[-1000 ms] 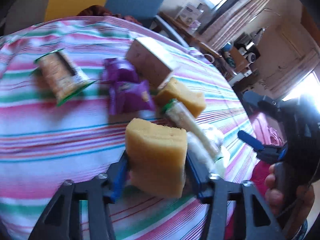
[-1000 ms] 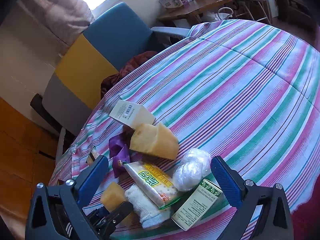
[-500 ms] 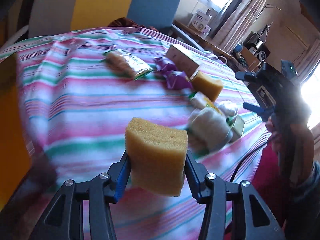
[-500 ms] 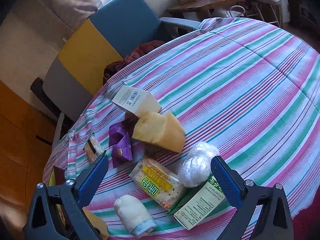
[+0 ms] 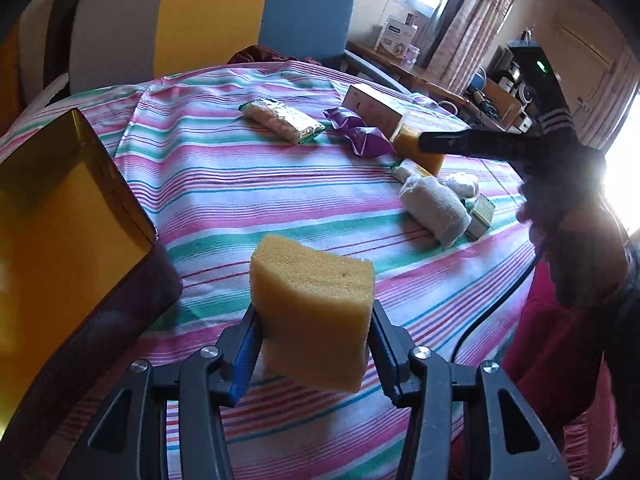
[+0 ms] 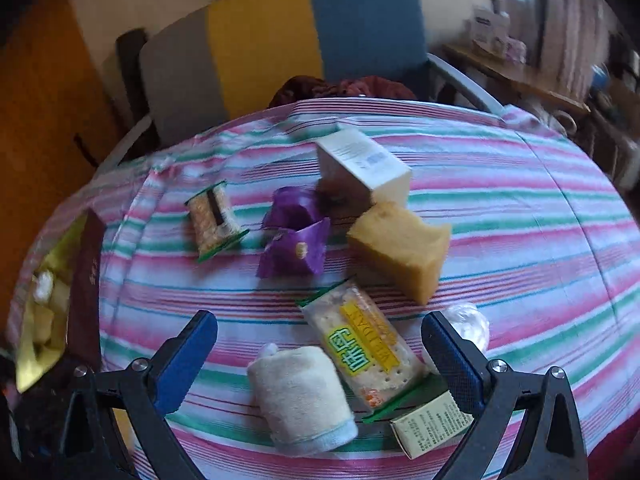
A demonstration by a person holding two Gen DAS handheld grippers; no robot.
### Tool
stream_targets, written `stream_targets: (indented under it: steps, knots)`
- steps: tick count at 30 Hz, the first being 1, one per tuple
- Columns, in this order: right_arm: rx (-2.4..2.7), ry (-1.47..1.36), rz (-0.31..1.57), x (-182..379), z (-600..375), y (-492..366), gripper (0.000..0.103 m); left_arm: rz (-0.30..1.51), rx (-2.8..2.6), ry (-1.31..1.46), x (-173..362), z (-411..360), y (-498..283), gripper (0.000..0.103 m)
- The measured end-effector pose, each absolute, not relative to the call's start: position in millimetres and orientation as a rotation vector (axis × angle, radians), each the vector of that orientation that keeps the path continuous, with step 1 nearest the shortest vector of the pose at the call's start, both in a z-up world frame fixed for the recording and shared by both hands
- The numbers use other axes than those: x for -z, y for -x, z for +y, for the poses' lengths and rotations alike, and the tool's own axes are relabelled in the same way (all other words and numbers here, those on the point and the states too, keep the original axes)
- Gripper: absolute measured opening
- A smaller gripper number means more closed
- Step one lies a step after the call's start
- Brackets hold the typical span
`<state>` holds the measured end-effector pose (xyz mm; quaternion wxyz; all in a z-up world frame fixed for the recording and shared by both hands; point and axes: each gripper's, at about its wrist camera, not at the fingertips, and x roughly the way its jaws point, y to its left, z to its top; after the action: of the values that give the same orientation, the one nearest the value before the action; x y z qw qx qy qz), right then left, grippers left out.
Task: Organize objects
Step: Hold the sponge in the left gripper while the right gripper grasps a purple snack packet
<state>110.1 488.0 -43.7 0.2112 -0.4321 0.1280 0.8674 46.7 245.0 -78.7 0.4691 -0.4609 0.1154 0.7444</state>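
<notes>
A: What is the left tool (image 5: 314,340) doing?

B: It is clamped on a yellow sponge (image 5: 316,308), both blue pads pressed into its sides, and it holds the sponge up off the striped cloth of the counter (image 5: 224,184). A second ago the sponge hung just over the pile of packets. Now it is above the near left part of the counter, close to a dark box with a gold lining (image 5: 60,232) that has come into the left wrist view at the left edge.

A: And the right tool?

B: The right tool (image 6: 320,354) has its jaws wide apart with nothing between the pads. It hangs over the near edge, above a rolled white towel (image 6: 300,396) and a cracker packet (image 6: 360,348). The left tool's jaw and its sponge, which sat low in the right wrist view a second ago, are gone from it.

A: What is left on the cloth?

B: A second sponge (image 6: 400,248) lies mid-counter, touching a white carton (image 6: 364,164) behind it. A purple wrapper (image 6: 296,236) lies just left of that sponge, and a small grain bar (image 6: 214,216) sits further left, apart from the rest. A green-printed box (image 6: 428,420) is at the near edge, partly under the cracker packet, with a clear plastic bundle (image 6: 472,324) beside the right pad. None of these has shifted.
</notes>
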Motion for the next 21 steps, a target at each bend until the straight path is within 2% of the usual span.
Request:
stream_targets:
  steps: [1, 5, 7, 10, 15, 18, 21]
  knots:
    - [-2.428, 1.237, 0.203, 43, 476, -99, 0.101, 0.281, -1.822, 1.13, 79, 244, -47, 0.051]
    - [-2.466, 1.362, -0.116, 45, 461, -59, 0.101, 0.266, -1.814, 1.128, 81, 244, -45, 0.051]
    - [-2.459, 1.453, -0.189, 52, 461, -38, 0.101, 0.26, -1.808, 1.131, 82, 243, -45, 0.051]
    - [-2.449, 1.527, -0.195, 61, 470, -10, 0.102, 0.247, -1.801, 1.138, 84, 243, -43, 0.051]
    - [-2.456, 1.6, 0.109, 76, 501, 19, 0.102, 0.234, -1.792, 1.145, 85, 243, -41, 0.051]
    - [-2.472, 1.682, 0.461, 87, 513, 15, 0.103, 0.211, -1.786, 1.157, 86, 243, -38, 0.051]
    - [-2.53, 1.71, 0.724, 87, 507, 0, 0.103, 0.202, -1.784, 1.159, 87, 243, -37, 0.051]
